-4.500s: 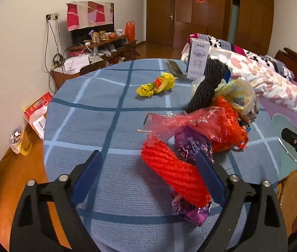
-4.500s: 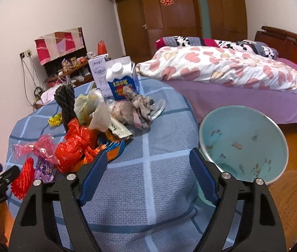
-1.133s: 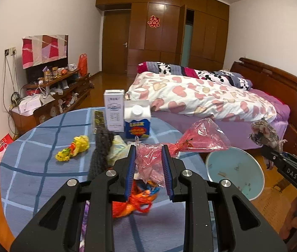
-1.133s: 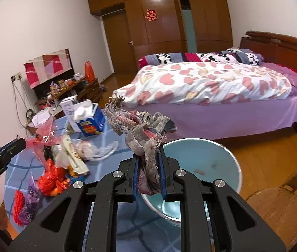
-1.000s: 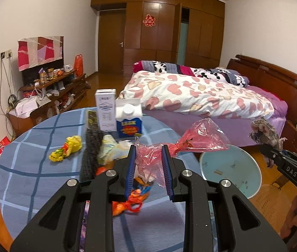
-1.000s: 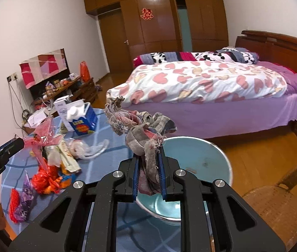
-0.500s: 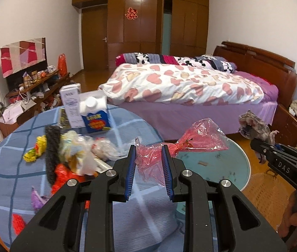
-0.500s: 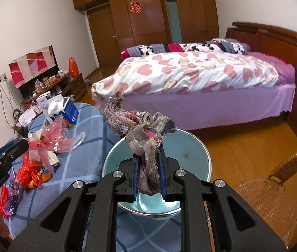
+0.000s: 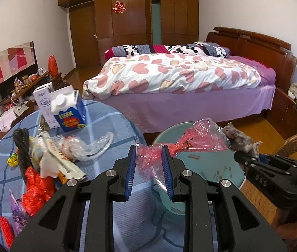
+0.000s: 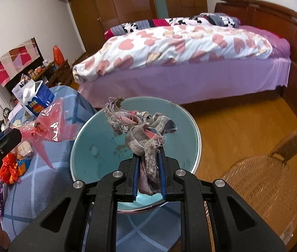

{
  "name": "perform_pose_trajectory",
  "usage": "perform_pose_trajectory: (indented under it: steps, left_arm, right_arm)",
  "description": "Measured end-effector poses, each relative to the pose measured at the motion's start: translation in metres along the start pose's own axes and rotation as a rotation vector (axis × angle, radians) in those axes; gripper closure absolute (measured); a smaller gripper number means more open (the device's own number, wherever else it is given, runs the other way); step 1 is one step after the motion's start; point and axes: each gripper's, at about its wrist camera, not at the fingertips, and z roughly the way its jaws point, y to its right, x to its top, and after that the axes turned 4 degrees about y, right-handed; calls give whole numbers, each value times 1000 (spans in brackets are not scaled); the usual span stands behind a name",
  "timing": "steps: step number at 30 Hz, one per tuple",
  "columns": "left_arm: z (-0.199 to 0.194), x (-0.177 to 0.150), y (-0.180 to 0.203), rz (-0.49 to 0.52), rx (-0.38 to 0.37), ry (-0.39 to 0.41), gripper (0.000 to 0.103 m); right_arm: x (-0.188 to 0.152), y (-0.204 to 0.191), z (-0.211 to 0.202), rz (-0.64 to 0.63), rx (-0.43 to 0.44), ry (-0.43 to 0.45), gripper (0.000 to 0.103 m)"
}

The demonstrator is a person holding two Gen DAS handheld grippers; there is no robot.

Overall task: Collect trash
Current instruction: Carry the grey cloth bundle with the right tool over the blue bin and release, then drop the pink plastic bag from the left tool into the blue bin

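- Bedroom setting: a round table (image 9: 110,226) under a blue checked cloth, with a bed (image 9: 182,77) beyond it and a wicker chair (image 10: 274,180) to the right of the right gripper.
- Left gripper (image 9: 148,163): jaws clamped on a pink bag (image 9: 190,140). The bag's knotted neck sits just ahead of the fingertips, and its loose end reaches forward and to the right, over the near rim of the bin (image 9: 209,168).
- Right gripper (image 10: 148,172): jaws clamped on a frayed rag (image 10: 142,130). The rag bunches up ahead of the fingertips, directly above the open bin (image 10: 98,155).
- Bin contents: only small scraps show on the blue floor of the bin — no large item is visible inside.
- Remaining on the table, to the left of the left gripper:
  - a milk carton (image 9: 68,111) with a white box (image 9: 43,100) just behind it;
  - a clear wrapper (image 9: 89,145);
  - a red bag (image 9: 37,189), touching a dark bundle (image 9: 22,147) and pale wrappers;
  - a purple wrapper (image 9: 17,210) and red netting (image 9: 6,229) at the near-left edge.
- Progress, as a judgement: early. Two items are lifted and positioned at the bin but not yet released — most of the pile is untouched.
- Next step, as a judgement: open both grippers over the bin. The rag should drop cleanly. The bag is light and hangs near the rim, so it may need carrying further forward.
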Motion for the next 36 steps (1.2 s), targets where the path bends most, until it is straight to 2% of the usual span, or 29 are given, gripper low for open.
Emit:
perform_pose_trajectory:
  steps: [7,10,12,14,25,29,32,36]
  left_arm:
    - [23,-5,15,4,-4,-47,77]
    - [33,-6,16,-5,-8,-73,74]
    - [37,-6,18,-3,-5,-80,73]
    - [39,-7,18,-2,-2,-82,71]
    - [27,-2,13,-9,16,-40,31]
    - [15,0,2,-23,39,-18,26]
    - [3,0,-13,-38,75,2,19]
    - [-13,-3,-36,-61,111,12,18]
  right_arm:
    - [-4,6,15,21,16,-48,82]
    - [-6,11,21,46,32,-66,75]
    - [-6,14,22,56,34,-69,66]
    - [-5,16,20,64,29,-61,63]
    - [5,19,0,89,-14,19,53]
    - [6,13,-10,79,-20,54,44]
    - [8,4,-21,57,-29,95,36]
    - [9,-14,-34,20,-27,146,36]
